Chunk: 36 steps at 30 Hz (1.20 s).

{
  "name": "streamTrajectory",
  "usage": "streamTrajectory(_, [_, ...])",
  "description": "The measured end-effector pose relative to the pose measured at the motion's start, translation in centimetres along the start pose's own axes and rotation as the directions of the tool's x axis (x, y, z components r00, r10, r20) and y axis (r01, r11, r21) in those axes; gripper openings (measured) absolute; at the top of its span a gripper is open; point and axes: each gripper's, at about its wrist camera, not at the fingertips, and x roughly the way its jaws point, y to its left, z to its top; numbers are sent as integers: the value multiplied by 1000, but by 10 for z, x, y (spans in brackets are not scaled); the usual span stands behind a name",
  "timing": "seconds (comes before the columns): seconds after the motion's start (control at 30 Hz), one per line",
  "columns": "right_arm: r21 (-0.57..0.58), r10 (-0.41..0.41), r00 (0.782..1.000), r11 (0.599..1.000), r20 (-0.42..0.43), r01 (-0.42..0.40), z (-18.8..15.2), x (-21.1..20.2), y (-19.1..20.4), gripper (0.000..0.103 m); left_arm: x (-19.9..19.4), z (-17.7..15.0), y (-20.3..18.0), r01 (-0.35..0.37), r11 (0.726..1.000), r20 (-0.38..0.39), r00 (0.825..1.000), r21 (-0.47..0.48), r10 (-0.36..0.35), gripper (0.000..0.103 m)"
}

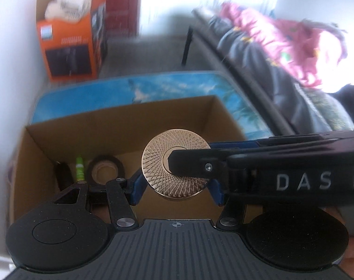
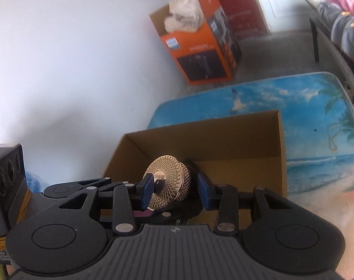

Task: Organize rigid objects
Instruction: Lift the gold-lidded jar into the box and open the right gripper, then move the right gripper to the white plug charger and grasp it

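A round gold lid with an engraved lattice pattern [image 1: 177, 163] hangs over an open cardboard box [image 1: 107, 121]. My left gripper [image 1: 177, 189] is shut on its rim, one blue pad on each side. A finger of my right gripper [image 1: 191, 165] reaches in from the right and lies across the gold face. In the right wrist view the gold lid [image 2: 172, 175] caps a dark body and stands tilted on edge. There my right gripper [image 2: 174, 189] is shut on it, one pad on the face, the other on the dark underside. The cardboard box [image 2: 223, 137] lies just below.
In the box lie a black tape roll [image 1: 105, 169], a green tube [image 1: 79, 169] and a dark object [image 1: 62, 175]. The box stands on a table with a beach picture [image 2: 317, 116]. An orange carton [image 2: 200, 46] sits by the white wall. A couch with pink cloth [image 1: 282, 37] is on the right.
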Motion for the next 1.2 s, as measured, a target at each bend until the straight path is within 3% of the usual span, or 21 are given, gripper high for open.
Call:
streamTrajectory(0.3, [6,-40,983,999,-182,42,32,83,-31,44,74,26,23,-60,993,-188,981,-99,40,55])
streamTrajectory(0.63, [-24,-70,962,997,-263,66,45,118,-43,44,101,32,33,-94,986,-259,964,-137,56,56])
streamTrajectory(0.83, [-60,-99,964,994,-248,87,47,129,-41,46,105,36,34,-93,985,-252,966,-143,54,60])
streamTrajectory(0.97, [-74,-87,975,995,-202,74,48,117,-38,49,92,38,30,-64,987,-215,976,-150,30,75])
streamTrajectory(1.13, [-82,-57,994,995,-88,50,43,69,-28,50,56,32,19,-28,991,-139,990,-134,9,76])
streamTrajectory(1.2, [-100,-28,999,995,-22,25,35,37,-22,56,32,24,13,-9,992,-87,996,-124,-1,78])
